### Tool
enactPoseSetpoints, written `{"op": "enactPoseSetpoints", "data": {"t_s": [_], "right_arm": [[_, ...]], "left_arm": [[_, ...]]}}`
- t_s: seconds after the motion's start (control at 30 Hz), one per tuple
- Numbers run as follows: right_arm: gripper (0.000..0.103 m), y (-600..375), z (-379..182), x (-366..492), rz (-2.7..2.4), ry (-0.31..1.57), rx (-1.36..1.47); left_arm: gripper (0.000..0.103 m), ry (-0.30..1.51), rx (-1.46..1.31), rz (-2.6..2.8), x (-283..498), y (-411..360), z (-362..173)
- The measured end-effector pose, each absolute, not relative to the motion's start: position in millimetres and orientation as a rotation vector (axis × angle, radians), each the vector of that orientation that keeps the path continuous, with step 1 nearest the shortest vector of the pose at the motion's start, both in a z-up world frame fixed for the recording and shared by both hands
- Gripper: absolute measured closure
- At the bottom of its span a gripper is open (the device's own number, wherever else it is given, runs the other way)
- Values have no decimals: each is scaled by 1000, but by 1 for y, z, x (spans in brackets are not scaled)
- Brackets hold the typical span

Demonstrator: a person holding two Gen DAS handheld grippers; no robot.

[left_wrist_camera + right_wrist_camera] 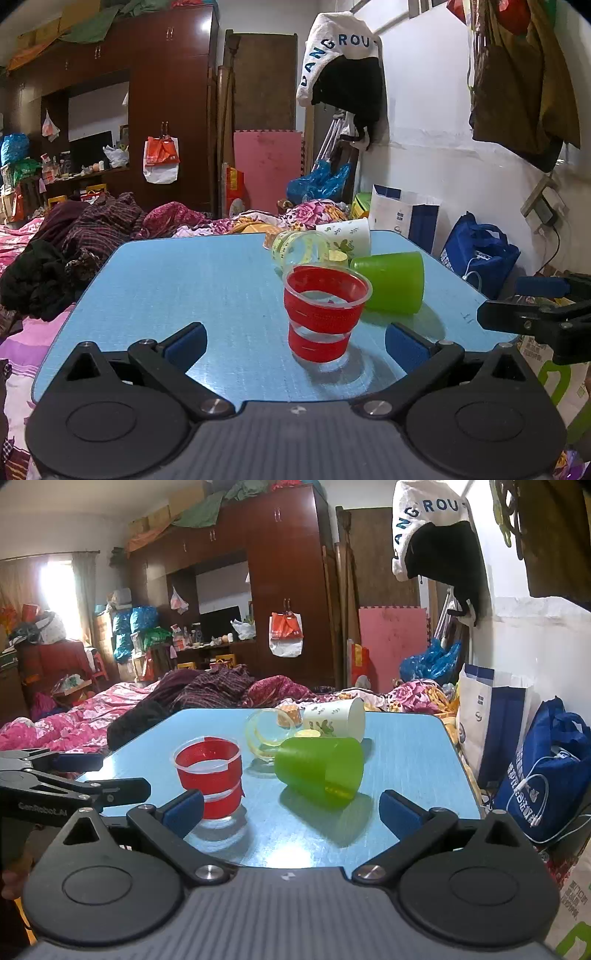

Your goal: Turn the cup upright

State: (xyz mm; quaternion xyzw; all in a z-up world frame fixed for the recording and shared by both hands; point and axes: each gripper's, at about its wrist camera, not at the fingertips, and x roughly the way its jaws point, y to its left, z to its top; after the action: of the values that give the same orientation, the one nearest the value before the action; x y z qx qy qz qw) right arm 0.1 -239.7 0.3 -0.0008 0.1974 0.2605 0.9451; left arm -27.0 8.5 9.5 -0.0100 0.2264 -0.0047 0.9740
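Observation:
A clear cup with red bands stands upright on the blue table, just ahead of my open, empty left gripper. Behind it a green cup lies on its side. A clear cup and a white printed paper cup also lie tipped over at the back. In the right wrist view my open, empty right gripper faces the green cup, with the red-banded cup by its left finger. The clear cup and the paper cup lie further back.
The left gripper shows at the left of the right wrist view; the right one at the right edge of the left wrist view. A bed with blankets lies behind the table. Bags stand by the wall on the right.

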Motion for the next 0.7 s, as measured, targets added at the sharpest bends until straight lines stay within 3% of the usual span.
{"op": "enactPoseSetpoints", "data": {"t_s": [0.7], "right_arm": [[1,-243,1,2,529,396,-3]], "left_arm": [[0,456,-14,0,-25,5,8]]}}
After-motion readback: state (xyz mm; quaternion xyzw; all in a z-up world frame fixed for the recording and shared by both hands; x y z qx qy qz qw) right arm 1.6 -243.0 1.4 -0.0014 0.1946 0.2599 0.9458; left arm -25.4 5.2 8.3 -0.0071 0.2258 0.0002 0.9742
